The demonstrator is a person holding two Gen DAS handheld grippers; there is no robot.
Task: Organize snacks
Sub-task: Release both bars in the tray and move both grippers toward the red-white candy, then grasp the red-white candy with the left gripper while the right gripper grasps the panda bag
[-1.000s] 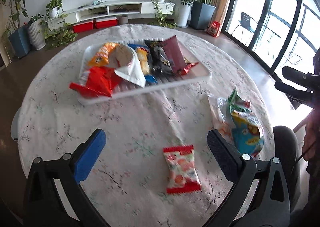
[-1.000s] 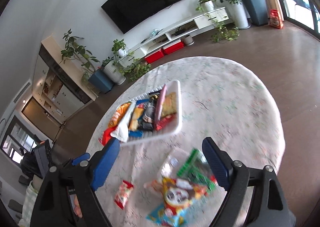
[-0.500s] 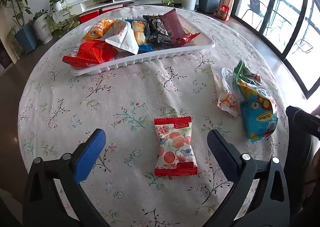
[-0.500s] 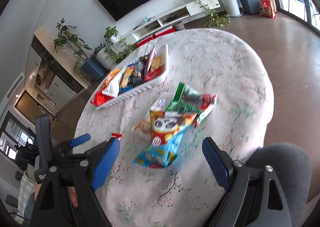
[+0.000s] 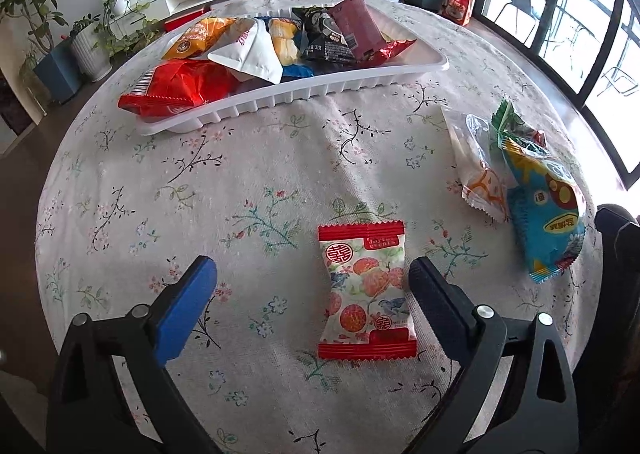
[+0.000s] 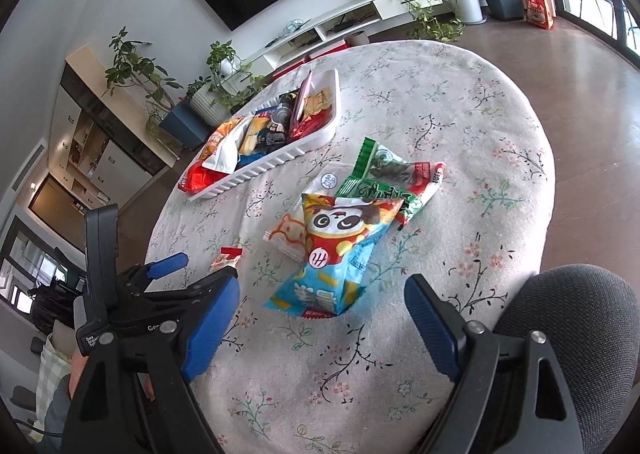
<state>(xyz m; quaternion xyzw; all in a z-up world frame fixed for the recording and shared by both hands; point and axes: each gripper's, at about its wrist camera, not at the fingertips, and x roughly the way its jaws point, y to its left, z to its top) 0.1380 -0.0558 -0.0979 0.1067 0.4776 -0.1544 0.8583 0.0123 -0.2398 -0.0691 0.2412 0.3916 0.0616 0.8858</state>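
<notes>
Left gripper (image 5: 310, 286) spread, jaws just closing slightly around red-and-white candy packet (image 5: 366, 292) (pads not touching). Right gripper (image 6: 322, 312) spread, empty, near blue panda snack bag (image 6: 338, 250).

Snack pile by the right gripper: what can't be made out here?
- Clear packet: mostly buried under the panda bag and green bag, both views.
- Red-and-white packet: right wrist view, half hidden behind the left gripper.
- Tray: lower packets covered by upper ones; far rim hidden.
</notes>
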